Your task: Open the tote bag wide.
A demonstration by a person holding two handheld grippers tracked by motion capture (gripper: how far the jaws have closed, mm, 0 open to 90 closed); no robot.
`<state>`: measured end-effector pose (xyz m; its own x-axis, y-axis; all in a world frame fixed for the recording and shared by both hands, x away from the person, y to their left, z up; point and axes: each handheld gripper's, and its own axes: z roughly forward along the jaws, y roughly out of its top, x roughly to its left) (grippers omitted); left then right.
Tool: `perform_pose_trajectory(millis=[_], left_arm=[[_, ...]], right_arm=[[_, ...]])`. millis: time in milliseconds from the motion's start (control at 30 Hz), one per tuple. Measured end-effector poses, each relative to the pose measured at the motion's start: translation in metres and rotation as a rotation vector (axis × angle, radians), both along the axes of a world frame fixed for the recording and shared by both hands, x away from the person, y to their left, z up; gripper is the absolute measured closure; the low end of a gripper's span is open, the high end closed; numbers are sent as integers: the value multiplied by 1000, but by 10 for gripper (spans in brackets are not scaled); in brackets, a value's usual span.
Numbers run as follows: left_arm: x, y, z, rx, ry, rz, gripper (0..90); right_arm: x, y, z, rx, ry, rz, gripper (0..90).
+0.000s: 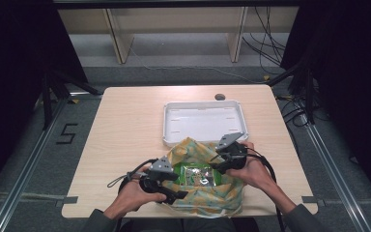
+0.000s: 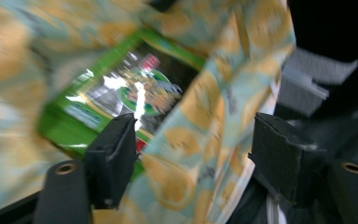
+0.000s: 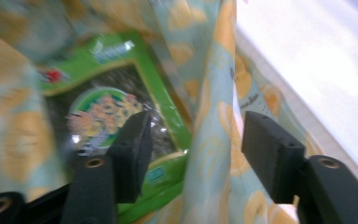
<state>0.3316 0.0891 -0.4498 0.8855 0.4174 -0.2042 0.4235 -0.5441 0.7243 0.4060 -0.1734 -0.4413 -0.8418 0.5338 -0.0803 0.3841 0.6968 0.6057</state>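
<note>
A cloth bag [image 1: 212, 195] printed in yellow and pale blue lies at the table's near edge with its mouth spread wide. Inside it lies a green snack packet [image 1: 197, 175] with a dark window. My left gripper [image 1: 178, 187] is at the bag's left rim and my right gripper [image 1: 216, 162] at its right rim. In the left gripper view the jaws [image 2: 193, 158] stand apart with a fold of the bag [image 2: 205, 116] running loosely between them, and the packet [image 2: 121, 98] lies beyond. The right gripper's jaws [image 3: 193, 149] likewise stand apart around a bag edge [image 3: 214, 116], beside the packet [image 3: 107, 107].
An empty white tray [image 1: 166, 123] sits just behind the bag, mid-table; its pale wall [image 3: 317, 60] shows at the right of the right gripper view. The wooden table [image 1: 125, 135] has a small round cable hole [image 1: 220, 96] at the back. Dark stands flank it.
</note>
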Motion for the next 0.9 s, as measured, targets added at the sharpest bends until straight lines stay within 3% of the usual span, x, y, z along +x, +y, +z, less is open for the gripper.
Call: perform_pose_trajectory(millis=[33, 67, 167, 233, 300, 367, 533, 600, 667, 800, 833, 900], left_arm=[[-2, -2, -3, 8, 13, -1, 343], [-3, -5, -7, 31, -4, -26, 390], [-5, -8, -15, 74, -25, -61, 640], [-8, -9, -18, 96, -37, -86, 797], [-13, -12, -21, 110, -43, -111, 874], [-20, -15, -24, 163, -60, -156, 891], [-30, -21, -30, 222, -75, -209, 893], [-31, -21, -29, 195, -57, -180, 886], [-30, -19, -22, 157, -57, -147, 808], [-31, -16, -6, 52, -71, -70, 665], [-30, -14, -2, 39, -88, -53, 649], [-29, -13, 3, 19, -111, 3, 653]], right_arm=[[5, 2, -4, -30, 13, 14, 520], [8, 5, -9, -45, 7, 23, 606], [21, 6, -17, -120, 18, 10, 784], [30, 3, -21, -129, 23, 0, 859], [38, -2, -22, -127, 24, -9, 883], [44, -6, -23, -115, 15, -43, 893], [55, -13, -26, -111, 37, -110, 893], [58, -14, -30, -113, 33, -118, 862], [57, -15, -27, -93, 44, -146, 731], [46, -17, -5, 7, 19, -147, 585], [43, -18, 0, 52, -4, -145, 567], [38, -20, 11, 114, -31, -87, 540]])
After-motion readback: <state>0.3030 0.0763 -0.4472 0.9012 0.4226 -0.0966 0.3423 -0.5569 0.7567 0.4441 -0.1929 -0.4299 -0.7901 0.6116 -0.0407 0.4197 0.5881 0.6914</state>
